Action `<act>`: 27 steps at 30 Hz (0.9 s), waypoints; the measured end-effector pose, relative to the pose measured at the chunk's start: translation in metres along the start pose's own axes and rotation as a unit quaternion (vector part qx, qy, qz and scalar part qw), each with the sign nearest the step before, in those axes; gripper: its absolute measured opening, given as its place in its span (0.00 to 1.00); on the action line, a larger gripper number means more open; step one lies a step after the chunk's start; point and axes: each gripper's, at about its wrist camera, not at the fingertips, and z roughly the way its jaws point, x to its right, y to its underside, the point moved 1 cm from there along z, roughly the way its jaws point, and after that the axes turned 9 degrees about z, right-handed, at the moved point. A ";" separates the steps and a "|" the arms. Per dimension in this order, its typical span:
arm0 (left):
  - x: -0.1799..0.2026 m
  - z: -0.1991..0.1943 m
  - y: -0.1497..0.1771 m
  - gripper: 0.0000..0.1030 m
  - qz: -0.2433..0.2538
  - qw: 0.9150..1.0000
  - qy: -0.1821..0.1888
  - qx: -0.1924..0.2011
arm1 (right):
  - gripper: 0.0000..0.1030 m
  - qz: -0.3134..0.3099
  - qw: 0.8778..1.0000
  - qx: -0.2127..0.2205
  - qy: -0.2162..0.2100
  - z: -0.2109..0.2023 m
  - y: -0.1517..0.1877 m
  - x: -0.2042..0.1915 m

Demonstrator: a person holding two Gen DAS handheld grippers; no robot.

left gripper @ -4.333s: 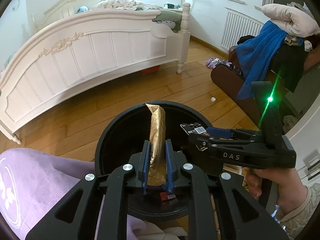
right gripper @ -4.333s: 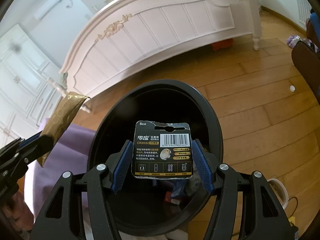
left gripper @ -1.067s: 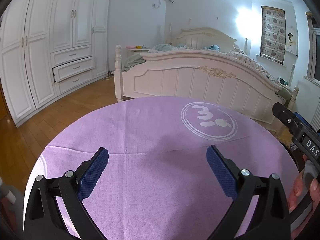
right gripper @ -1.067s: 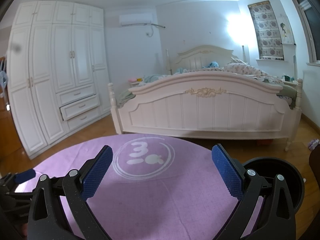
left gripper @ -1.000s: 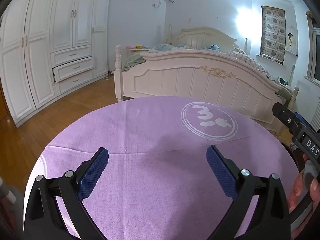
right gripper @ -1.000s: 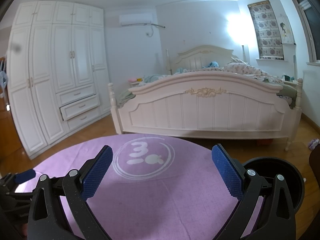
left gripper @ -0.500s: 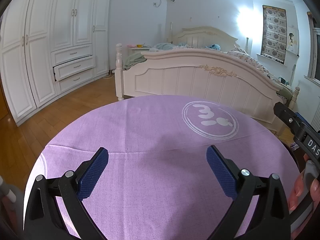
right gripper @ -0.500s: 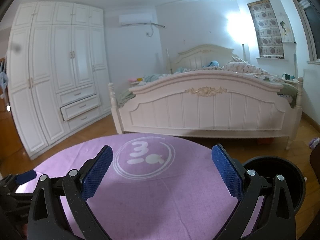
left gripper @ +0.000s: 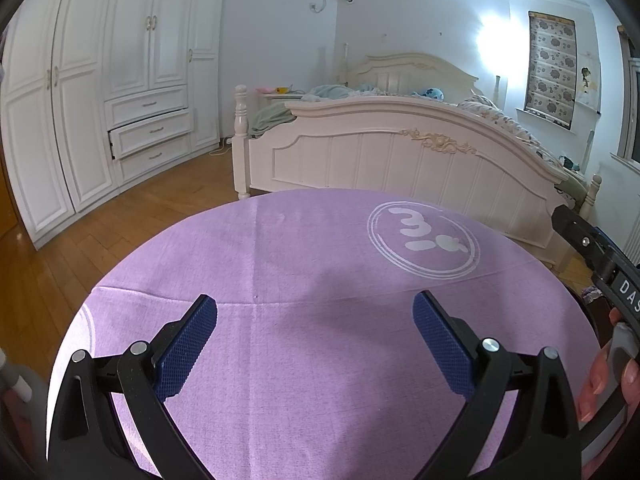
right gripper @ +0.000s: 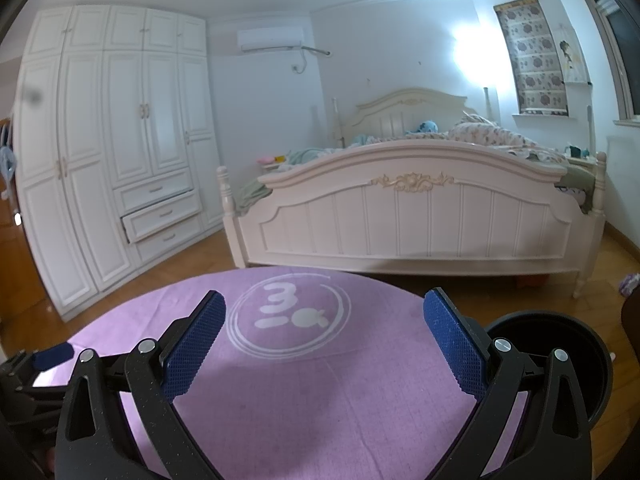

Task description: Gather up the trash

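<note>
Apparently no trash remained on the round purple-clothed desk; the black round bin, presumably the trash's destination, stood at four o'clock beside it. Left tool and right tool both hovered wide and empty above the cloth. Beyond, at twelve o'clock, stood a cream wooden bed.

You face a cream bed with a carved footboard, standing on a wood plank floor. To your left a white wardrobe has one drawer ajar. An air conditioner hangs high on the pale wall.
</note>
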 end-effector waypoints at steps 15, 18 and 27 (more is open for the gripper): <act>0.001 -0.001 0.002 0.95 -0.002 1.000 -0.002 -0.002 | 0.95 0.003 1.000 0.000 0.000 0.000 0.002 -0.002; 0.001 -0.001 0.003 0.95 -0.003 1.000 -0.001 -0.003 | 0.95 0.004 1.000 0.001 0.000 0.000 0.002 -0.003; 0.007 -0.004 0.005 0.95 -0.006 1.000 -0.005 -0.006 | 0.95 0.005 1.000 0.000 0.000 0.000 0.003 -0.003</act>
